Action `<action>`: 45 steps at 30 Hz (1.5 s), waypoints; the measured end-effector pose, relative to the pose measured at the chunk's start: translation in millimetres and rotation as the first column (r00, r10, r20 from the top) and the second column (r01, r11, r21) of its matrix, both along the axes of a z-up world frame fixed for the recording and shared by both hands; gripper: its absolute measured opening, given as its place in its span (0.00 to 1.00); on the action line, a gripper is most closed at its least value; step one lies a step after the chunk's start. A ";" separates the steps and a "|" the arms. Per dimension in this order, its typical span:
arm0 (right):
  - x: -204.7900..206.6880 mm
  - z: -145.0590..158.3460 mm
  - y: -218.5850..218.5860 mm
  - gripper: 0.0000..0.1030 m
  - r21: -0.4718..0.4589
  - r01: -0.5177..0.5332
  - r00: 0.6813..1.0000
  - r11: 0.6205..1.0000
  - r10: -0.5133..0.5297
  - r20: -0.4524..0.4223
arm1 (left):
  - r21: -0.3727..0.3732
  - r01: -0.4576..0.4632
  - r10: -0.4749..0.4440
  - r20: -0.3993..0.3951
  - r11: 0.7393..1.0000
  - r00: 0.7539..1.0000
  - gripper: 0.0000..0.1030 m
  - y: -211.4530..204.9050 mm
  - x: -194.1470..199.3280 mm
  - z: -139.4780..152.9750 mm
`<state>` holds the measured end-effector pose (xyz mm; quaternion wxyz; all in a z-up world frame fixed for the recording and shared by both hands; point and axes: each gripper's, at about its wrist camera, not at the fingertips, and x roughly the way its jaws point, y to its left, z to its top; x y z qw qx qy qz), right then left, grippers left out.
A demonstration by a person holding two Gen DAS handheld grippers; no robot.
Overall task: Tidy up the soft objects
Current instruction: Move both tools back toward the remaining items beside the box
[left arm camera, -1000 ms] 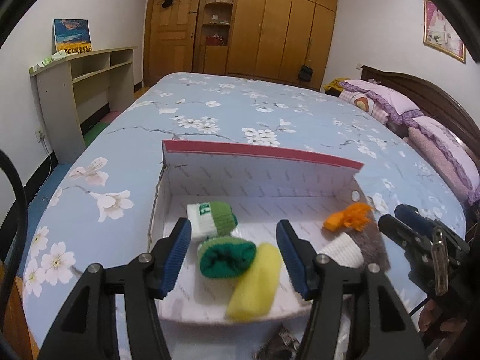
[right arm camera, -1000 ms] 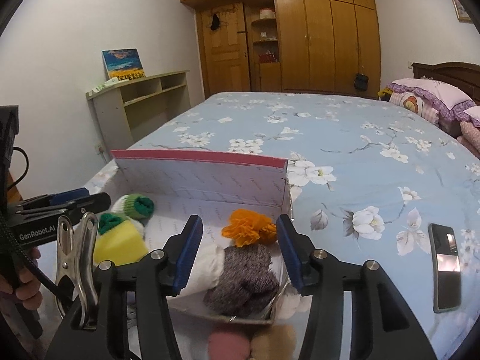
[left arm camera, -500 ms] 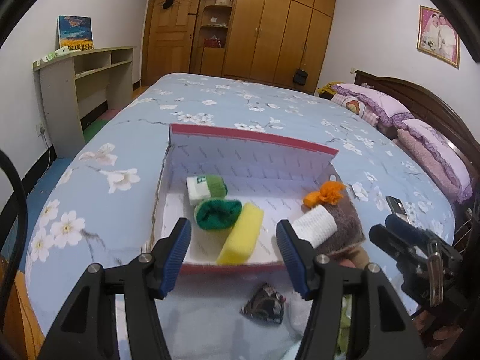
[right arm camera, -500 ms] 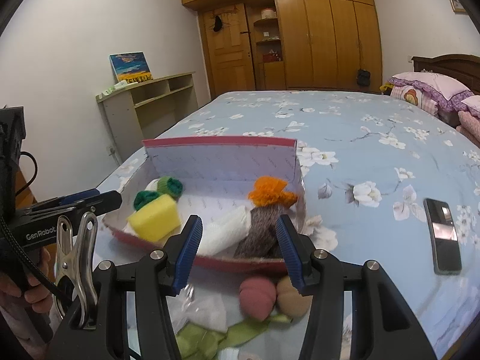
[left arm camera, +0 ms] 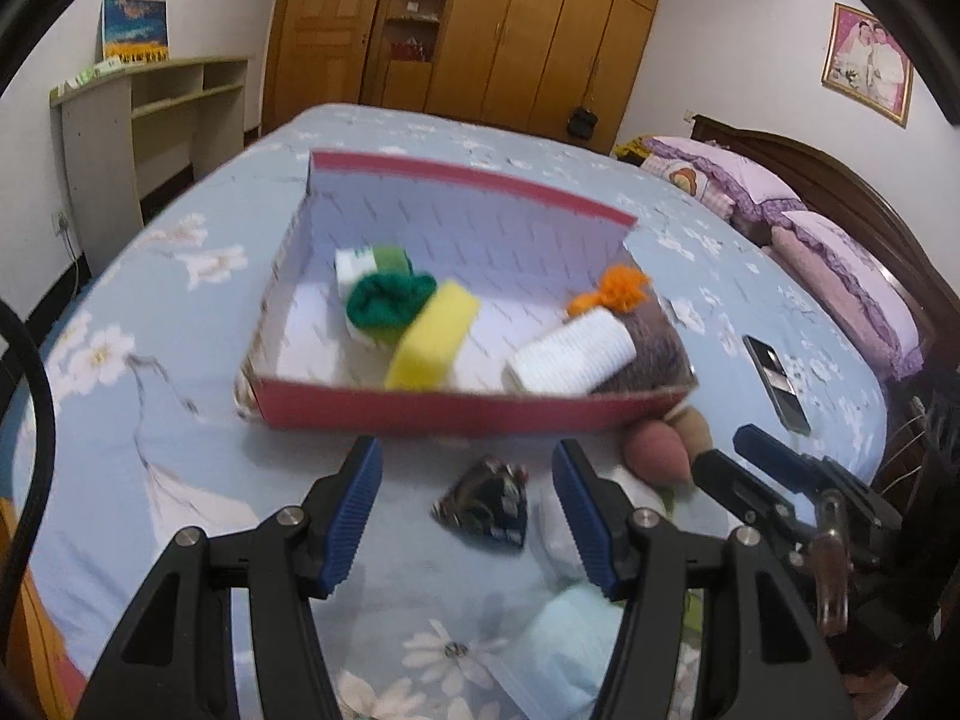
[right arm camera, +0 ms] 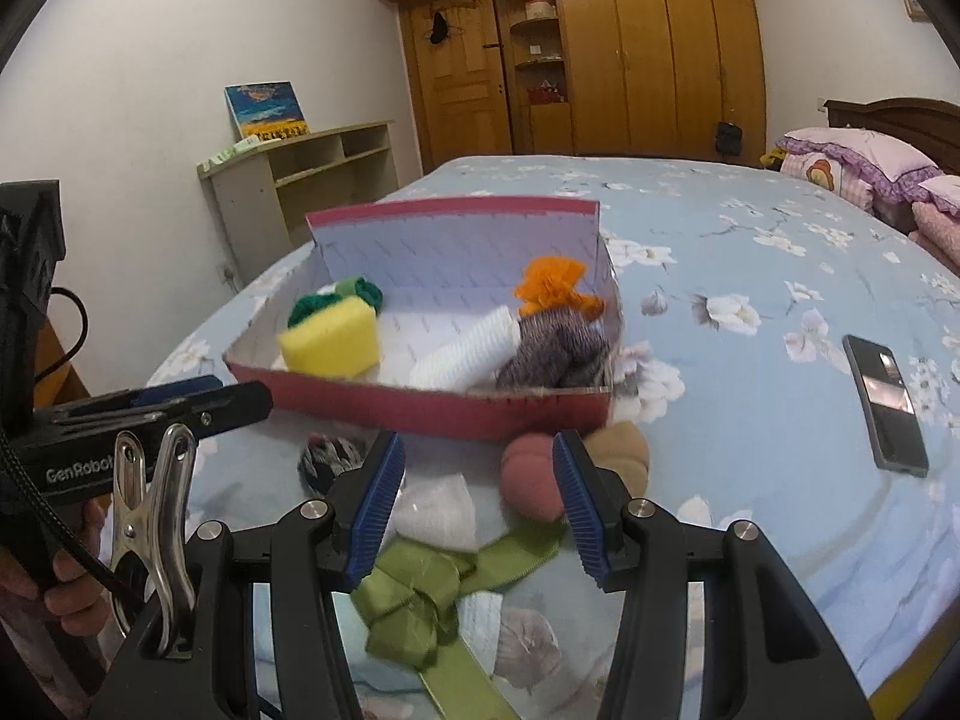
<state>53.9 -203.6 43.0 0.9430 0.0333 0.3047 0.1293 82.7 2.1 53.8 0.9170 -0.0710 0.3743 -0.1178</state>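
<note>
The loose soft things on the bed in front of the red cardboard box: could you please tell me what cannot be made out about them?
- Dark patterned cloth piece: motion-blurred in the left wrist view; half hidden by a blue pad in the right wrist view.
- Tan round ball: mostly behind the pink round ball in the left view.
- Pale blue soft item: blurred, overlapped by the left gripper's arm.
- Green ribbon: runs off the bottom edge.
</note>
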 end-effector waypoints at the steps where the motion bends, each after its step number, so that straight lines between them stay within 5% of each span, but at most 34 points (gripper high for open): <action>1: -1.4 -2.3 -0.4 0.51 0.005 0.002 1.000 1.000 -0.002 -0.005 | -0.006 0.003 -0.003 -0.011 1.000 1.000 0.60 -0.6 -0.6 -4.1; 20: -0.7 -40.0 -12.8 0.51 0.086 0.003 0.996 0.996 0.005 -0.088 | 0.000 0.023 -0.023 -0.077 1.000 0.997 0.59 -23.2 15.7 -37.3; 26: 2.3 -46.2 -17.9 0.51 0.122 0.011 0.994 0.992 0.002 -0.107 | 0.014 0.024 -0.022 -0.080 1.000 0.997 0.41 -25.4 18.5 -42.4; 31: 3.4 -47.9 -18.9 0.51 0.128 0.017 0.994 0.992 -0.002 -0.112 | -0.015 0.018 -0.019 -0.077 1.000 0.997 0.37 -19.1 17.9 -41.2; 45: 2.6 -45.6 -13.1 0.51 0.100 0.017 0.995 0.995 -0.007 -0.104 | -0.019 -0.001 -0.001 -0.106 1.000 0.994 0.48 -19.2 26.9 -50.9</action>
